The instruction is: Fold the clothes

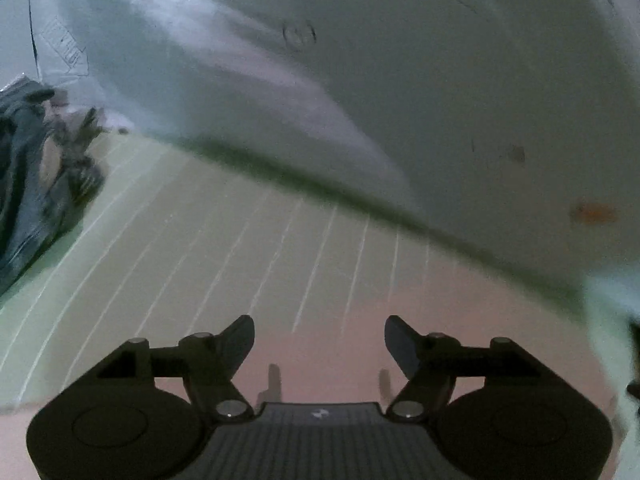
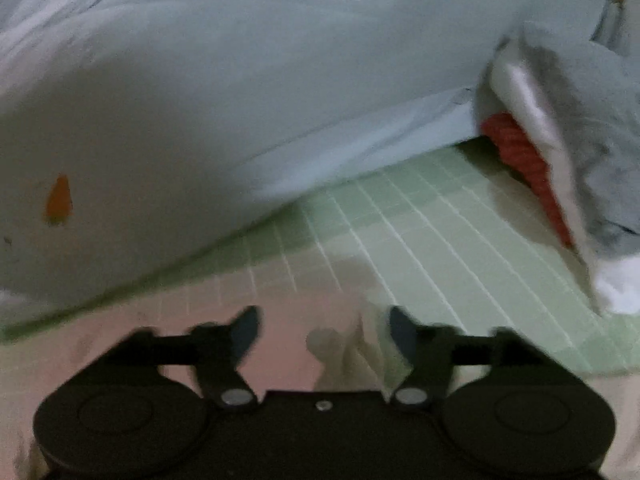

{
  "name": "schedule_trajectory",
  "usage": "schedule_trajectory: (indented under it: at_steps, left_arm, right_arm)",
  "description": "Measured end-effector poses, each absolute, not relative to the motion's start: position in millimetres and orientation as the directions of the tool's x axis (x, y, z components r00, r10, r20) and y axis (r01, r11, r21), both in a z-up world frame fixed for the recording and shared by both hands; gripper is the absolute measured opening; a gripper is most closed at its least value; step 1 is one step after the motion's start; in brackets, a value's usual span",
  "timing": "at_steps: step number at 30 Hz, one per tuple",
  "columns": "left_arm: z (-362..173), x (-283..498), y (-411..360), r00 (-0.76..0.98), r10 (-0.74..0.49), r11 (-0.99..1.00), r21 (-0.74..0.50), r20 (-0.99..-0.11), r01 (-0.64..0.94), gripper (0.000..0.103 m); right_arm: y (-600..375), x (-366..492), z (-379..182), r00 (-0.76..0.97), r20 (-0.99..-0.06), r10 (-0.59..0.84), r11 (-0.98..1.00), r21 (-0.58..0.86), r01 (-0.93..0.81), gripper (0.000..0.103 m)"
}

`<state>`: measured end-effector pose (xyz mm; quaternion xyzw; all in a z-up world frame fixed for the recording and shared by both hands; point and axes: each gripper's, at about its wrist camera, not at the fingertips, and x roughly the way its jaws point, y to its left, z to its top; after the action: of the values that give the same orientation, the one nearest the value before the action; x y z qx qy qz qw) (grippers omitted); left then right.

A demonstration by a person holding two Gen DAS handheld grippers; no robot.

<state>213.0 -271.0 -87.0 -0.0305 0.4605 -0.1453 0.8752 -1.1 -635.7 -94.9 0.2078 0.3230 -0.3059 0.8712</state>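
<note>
Both tongs tilt down over the gridded mat (image 1: pixel 248 240), empty. Left gripper (image 1: pixel 319 344) and right gripper (image 2: pixel 324 334) stand released, jaws apart. Far off lies the pale garment (image 2: pixel 240 80).

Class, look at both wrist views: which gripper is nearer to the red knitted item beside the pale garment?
Right. The right gripper has the red knitted item ahead to its right. The left gripper faces only the pale garment.
</note>
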Motion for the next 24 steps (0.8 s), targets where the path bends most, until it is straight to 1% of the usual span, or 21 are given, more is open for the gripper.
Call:
schedule_trajectory:
  at_steps: [2,5,8,13,15,16,17,18,19,20,21,22,24]
  left_arm:
    - [-99,186,-265,0.478,-0.282,0.952,-0.18,-0.832,0.249,0.072]
    - [-113,149,-254,0.408,-0.285,0.944,-0.182,-0.867,0.274,0.072]
    - [-125,119,-245,0.353,-0.283,0.941,-0.187,-0.892,0.283,0.072]
    - [-130,90,-240,0.347,-0.272,0.932,-0.157,-0.897,0.326,0.072]
    - [-129,83,-238,0.355,-0.267,0.931,-0.144,-0.896,0.336,0.067]
    - [-129,81,-238,0.362,-0.261,0.93,-0.133,-0.895,0.342,0.056]
    - [-130,80,-238,0.369,-0.252,0.93,-0.119,-0.895,0.348,0.048]
    - [-130,80,-237,0.371,-0.25,0.929,-0.114,-0.895,0.351,0.021]
    - [-130,80,-235,0.363,-0.261,0.929,-0.131,-0.894,0.346,0.0]
    - [-129,81,-234,0.356,-0.273,0.929,-0.148,-0.894,0.34,0.0]
    - [-129,79,-232,0.351,-0.282,0.929,-0.163,-0.893,0.331,0.0]
    - [-129,75,-227,0.35,-0.286,0.932,-0.173,-0.892,0.32,0.0]
    - [-129,67,-219,0.345,-0.278,0.935,-0.169,-0.897,0.312,0.0]
  right_arm:
    - [-625,-21,-103,0.572,-0.727,-0.38,0.738,0.135,0.661,0.078]
    - [-607,-54,-112,0.543,-0.771,-0.333,0.754,0.128,0.645,0.078]
    - [-585,-80,-117,0.552,-0.789,-0.272,0.768,0.168,0.618,0.078]
    - [-555,-99,-127,0.56,-0.809,-0.176,0.784,0.229,0.577,0.079]
    - [-547,-96,-128,0.568,-0.808,-0.155,0.822,0.213,0.528,0.078]
    - [-540,-96,-129,0.564,-0.809,-0.166,0.843,0.181,0.507,0.078]
    - [-533,-95,-130,0.56,-0.81,-0.176,0.862,0.148,0.485,0.073]
    - [-529,-96,-133,0.55,-0.814,-0.185,0.875,0.118,0.469,0.055]
    - [-525,-98,-135,0.542,-0.818,-0.194,0.886,0.091,0.455,0.041]
    - [-526,-103,-137,0.544,-0.815,-0.2,0.885,0.088,0.457,0.016]
    - [-527,-108,-138,0.546,-0.812,-0.206,0.883,0.085,0.461,0.01]
    - [-531,-114,-135,0.552,-0.804,-0.219,0.871,0.094,0.482,0.007]
    - [-538,-127,-130,0.563,-0.789,-0.247,0.844,0.111,0.525,0.005]
